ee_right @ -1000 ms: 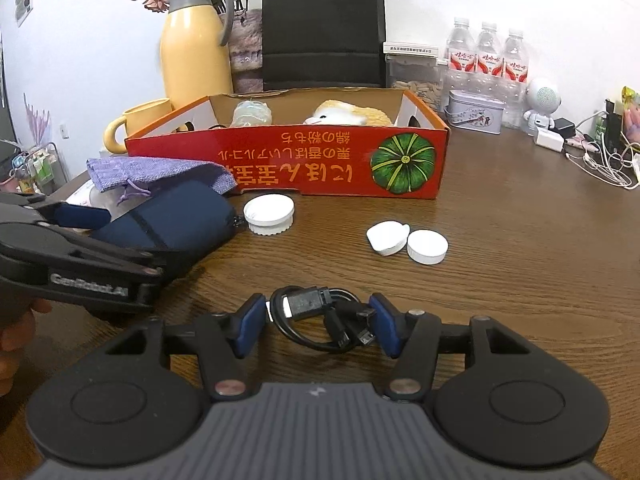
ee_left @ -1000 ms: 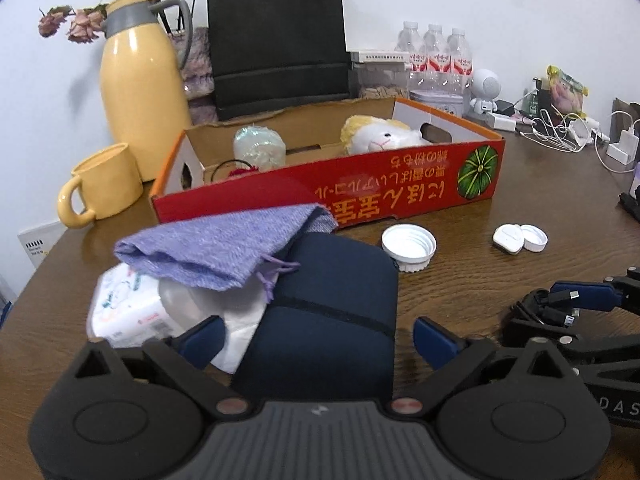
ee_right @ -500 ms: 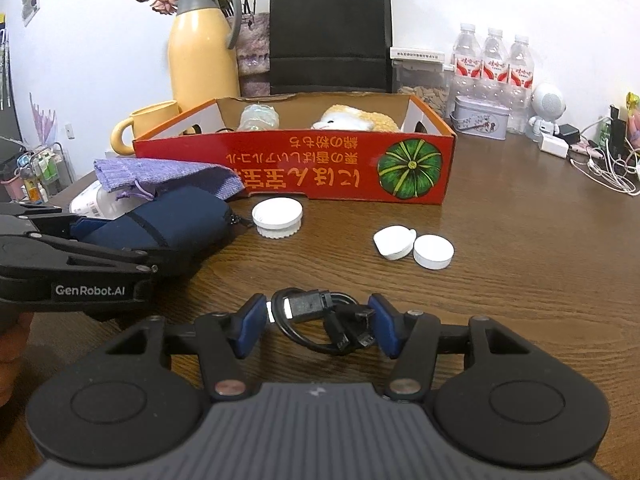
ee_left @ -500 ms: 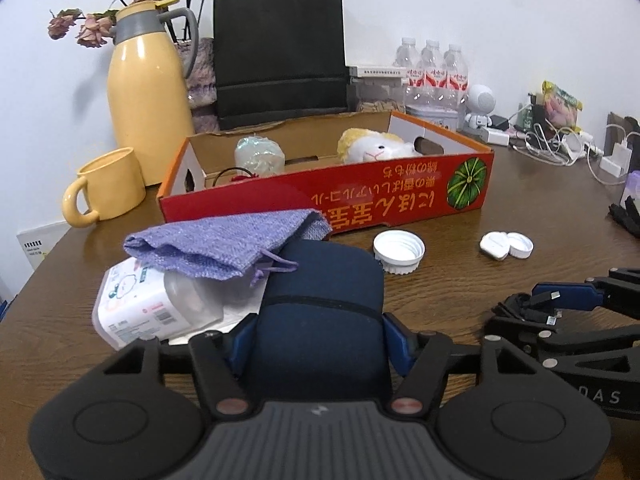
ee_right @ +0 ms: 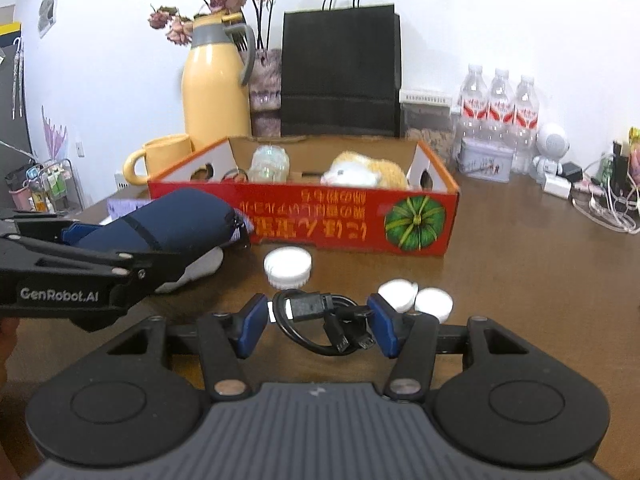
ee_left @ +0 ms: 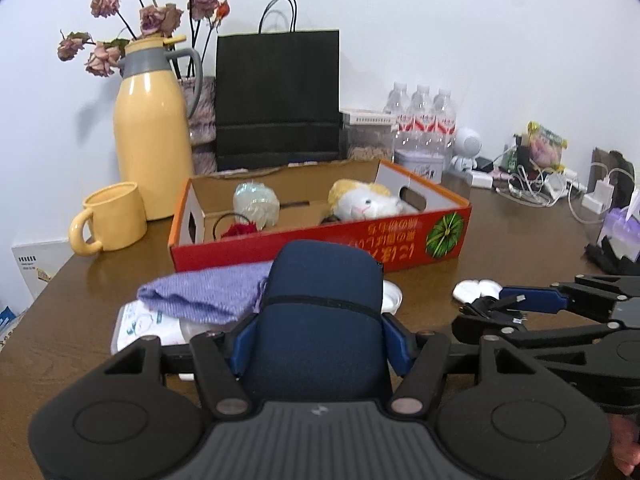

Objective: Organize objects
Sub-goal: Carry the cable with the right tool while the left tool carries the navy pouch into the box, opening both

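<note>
My left gripper (ee_left: 318,340) is shut on a dark blue pouch (ee_left: 320,300), its blue pads pressing both sides, and holds it tilted up off the table. Under and left of it lie a purple cloth (ee_left: 200,292) and a tissue pack (ee_left: 140,320). My right gripper (ee_right: 318,322) is shut on a coiled black cable (ee_right: 312,308) just above the wooden table. Behind both stands the red cardboard box (ee_left: 400,236), which holds a plush toy (ee_left: 364,204) and a clear wrapped ball (ee_left: 256,204). In the right wrist view the pouch (ee_right: 172,220) hangs at the left, near the box's front wall.
A white jar lid (ee_right: 288,264) and a small open white case (ee_right: 416,298) lie between the grippers and the box. A yellow jug (ee_left: 154,140), yellow mug (ee_left: 112,216), black paper bag (ee_left: 276,100) and water bottles (ee_left: 424,120) line the back. Chargers and cords (ee_left: 540,188) clutter the far right.
My left gripper closed on the blue pouch and raised it off the table, out from under the purple cloth. The right gripper kept its hold on the cable and barely moved.
</note>
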The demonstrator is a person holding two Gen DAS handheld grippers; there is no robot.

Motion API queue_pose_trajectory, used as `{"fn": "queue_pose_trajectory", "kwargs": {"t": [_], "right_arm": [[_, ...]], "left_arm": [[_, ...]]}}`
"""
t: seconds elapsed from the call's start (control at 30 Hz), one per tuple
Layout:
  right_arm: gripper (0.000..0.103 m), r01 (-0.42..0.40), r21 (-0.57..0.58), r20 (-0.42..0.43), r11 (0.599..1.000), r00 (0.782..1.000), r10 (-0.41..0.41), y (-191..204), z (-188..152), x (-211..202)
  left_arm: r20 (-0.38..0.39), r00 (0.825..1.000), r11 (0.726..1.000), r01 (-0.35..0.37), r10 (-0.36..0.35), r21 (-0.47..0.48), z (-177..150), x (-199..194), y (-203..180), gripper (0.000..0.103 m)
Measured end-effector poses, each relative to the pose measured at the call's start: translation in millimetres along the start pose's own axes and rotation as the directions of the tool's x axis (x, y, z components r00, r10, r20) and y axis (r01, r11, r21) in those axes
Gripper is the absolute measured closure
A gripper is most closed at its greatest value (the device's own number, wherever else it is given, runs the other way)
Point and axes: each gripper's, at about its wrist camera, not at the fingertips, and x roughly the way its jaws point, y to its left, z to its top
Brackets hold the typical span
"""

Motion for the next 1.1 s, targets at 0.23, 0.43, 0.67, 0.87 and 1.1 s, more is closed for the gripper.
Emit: {"fn": "queue_pose_trajectory", "kwargs": {"t": [0.23,0.43,0.67,0.87,1.1], "right_arm": [[0.048,-0.003,-0.006,0.055,1.000,0.998,0.004,-3.8,24.1,1.6],[0.048,-0.013,-0.008,0.091,1.000,0.996,0.014,-6.9,43.8,10.2],[0.048,-0.019,-0.019,0.120,1.000,0.993,0.021,-7.4,69.7,30.9],[0.049,-0.019,-0.031,0.143,0.999,0.989,0.024,-9.0,92.9,52.8],[0.049,-0.022,-0.039,0.152,0.999,0.988,0.027,-8.6,117.8,87.1]], "left_arm": [[0.034,0.999,1.000,0.003,-0.002,-0.020,20.6,-1.0,2.6,0.041],[0.058,0.998,0.999,-0.010,0.012,-0.036,41.6,7.8,8.4,0.041],[0.085,0.996,0.998,-0.027,0.031,-0.050,70.1,26.2,18.4,0.041],[0.099,0.994,0.998,-0.039,0.045,-0.056,94.8,48.9,31.7,0.041],[0.104,0.993,0.995,-0.051,0.060,-0.080,117.4,79.8,51.5,0.041]]}}
